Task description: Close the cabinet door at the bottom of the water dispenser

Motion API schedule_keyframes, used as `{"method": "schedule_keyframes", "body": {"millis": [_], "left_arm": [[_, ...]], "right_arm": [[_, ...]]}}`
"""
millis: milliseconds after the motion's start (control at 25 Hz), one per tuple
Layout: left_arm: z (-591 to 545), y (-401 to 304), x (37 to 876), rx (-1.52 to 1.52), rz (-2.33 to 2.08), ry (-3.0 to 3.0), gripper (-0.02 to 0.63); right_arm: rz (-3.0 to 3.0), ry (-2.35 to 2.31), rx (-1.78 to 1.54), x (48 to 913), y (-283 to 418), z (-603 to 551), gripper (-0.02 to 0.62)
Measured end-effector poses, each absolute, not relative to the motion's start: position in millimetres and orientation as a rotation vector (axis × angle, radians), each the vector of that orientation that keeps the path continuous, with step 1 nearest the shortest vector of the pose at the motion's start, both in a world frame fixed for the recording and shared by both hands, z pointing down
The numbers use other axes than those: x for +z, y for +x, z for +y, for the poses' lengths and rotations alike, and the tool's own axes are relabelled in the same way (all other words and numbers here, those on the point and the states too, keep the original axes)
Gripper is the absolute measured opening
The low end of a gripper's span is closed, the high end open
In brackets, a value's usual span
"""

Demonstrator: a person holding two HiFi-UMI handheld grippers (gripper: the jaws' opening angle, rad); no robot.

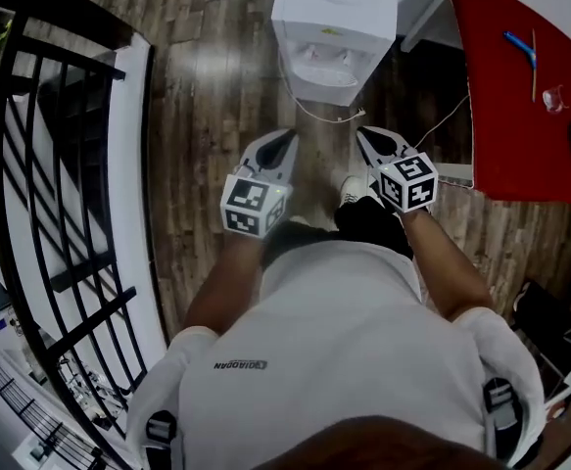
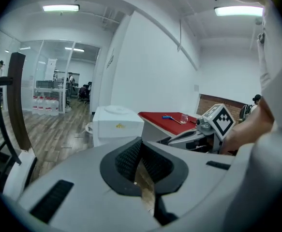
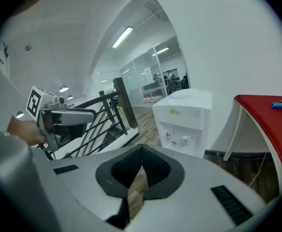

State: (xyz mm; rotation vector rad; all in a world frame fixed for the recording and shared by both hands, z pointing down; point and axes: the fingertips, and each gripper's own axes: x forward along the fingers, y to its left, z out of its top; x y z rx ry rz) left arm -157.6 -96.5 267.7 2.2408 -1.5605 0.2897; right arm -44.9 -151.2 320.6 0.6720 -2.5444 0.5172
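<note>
Your left gripper (image 2: 139, 146) and right gripper (image 3: 141, 151) both have their jaws pressed together on nothing, the dispenser (image 3: 183, 122) stands well ahead of your fingertips with its bottom door out of sight, so this reads as approach: drop low, find the door, push it flush.

The water dispenser (image 1: 332, 37) is cut off by the head view's top edge, lower front hidden. The bits (image 1: 522, 47) on the red surface (image 1: 505, 125) are too small to tell.

Ceiling strip lights (image 2: 61, 7) give bright, even light and soft shadows. Both gripper views bend strongly toward black corners; the head view looks dimmer.
</note>
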Motion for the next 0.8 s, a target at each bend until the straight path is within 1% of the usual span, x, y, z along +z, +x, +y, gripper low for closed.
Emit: {"method": "schedule_keyframes", "body": {"millis": [160,360,560,800], "left_arm": [[-72,-156,214,0.252,-1.556,2.286,-0.005],[-31,-167,171,0.195,-1.566,2.281,-0.005],[-2,-175,148,0.182,-1.601,2.306,-0.005],[23,-162,133,0.13,-1.557,2.356,-0.005]], "right_arm": [[-2.587,0.634,0.534,269,-50,-114,0.023],[-2.641,0.632,0.485,214,-63,-75,0.023],[-2.696,0.694,0.477,185,-71,-58,0.024],[-2.769,0.695,0.496,163,-74,-28,0.023]]}}
